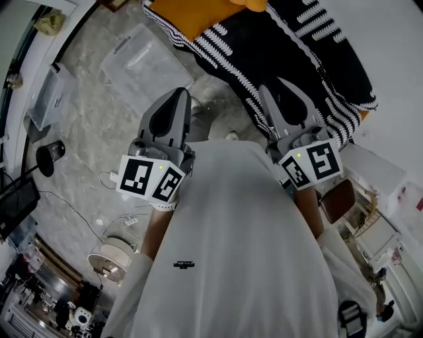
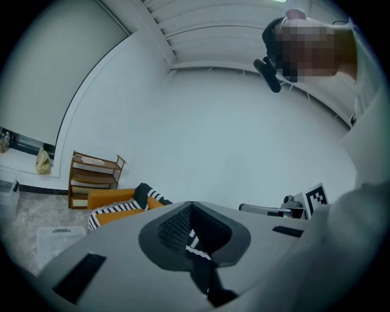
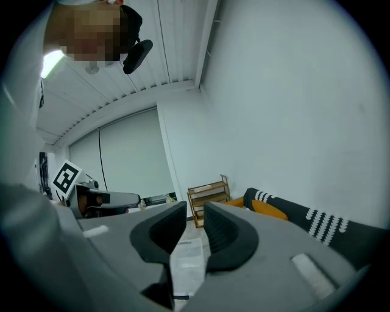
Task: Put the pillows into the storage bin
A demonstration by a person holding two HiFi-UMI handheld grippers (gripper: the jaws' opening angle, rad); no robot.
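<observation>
Head view showed the pillows (image 1: 284, 46) far right and the storage bin (image 1: 142, 63) far left, so the left gripper (image 1: 177, 96), jaws together and empty, and the right gripper (image 1: 283, 89), narrowly parted, likely needed opening wide before reaching.

Head view steeply down; both gripper views toward wooden shelf (image 2: 94, 180)

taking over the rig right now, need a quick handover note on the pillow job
Left gripper: jaws together, empty. Right gripper: jaws apart, nothing between them.
Orange pillow lies on the striped blanket. Clear storage bin stands on the floor nearby, apparently closed, no pillow seen inside.
Done: nothing that shows. Left: open the bin, fetch the pillows, put them in.
</observation>
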